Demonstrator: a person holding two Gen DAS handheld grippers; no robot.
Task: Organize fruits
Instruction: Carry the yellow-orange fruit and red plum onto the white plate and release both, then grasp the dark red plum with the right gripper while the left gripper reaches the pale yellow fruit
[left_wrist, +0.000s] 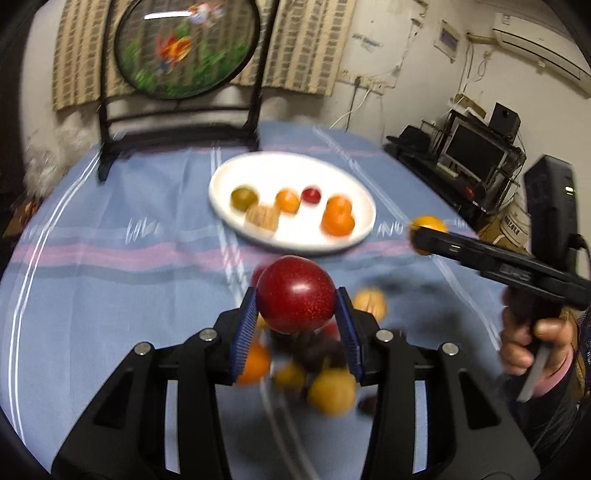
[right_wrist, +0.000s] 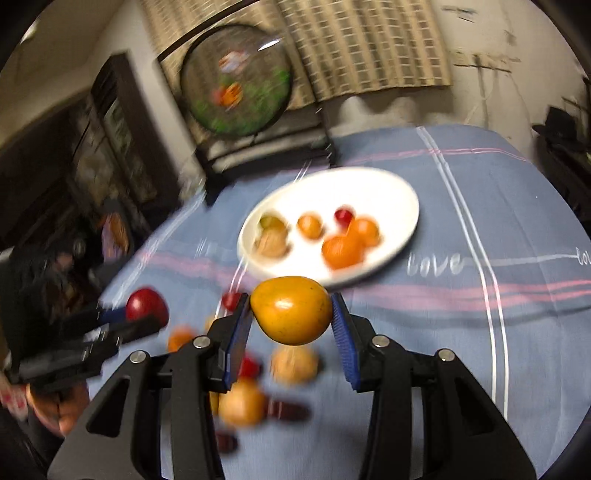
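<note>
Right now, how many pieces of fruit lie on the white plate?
6 on the round white plate: olive-green fruit at left, tan walnut-like one, small orange one, small red one, two touching orange ones. Blur may hide more.

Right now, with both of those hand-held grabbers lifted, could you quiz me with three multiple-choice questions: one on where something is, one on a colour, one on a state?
1. Where does the round white plate sit?
A. on the blue striped tablecloth
B. on a chair
C. on the floor

2. What colour is the round fruit in the left gripper?
A. green
B. dark red
C. white

3. What is the right gripper doing?
A. hanging open, empty
B. pressing on the plate
C. clamped on a yellow-orange fruit

Answers: 1 A, cloth shows all around the plate. 2 B, its red skin shows between the blue pads. 3 C, both pads touch the fruit's sides.
</note>
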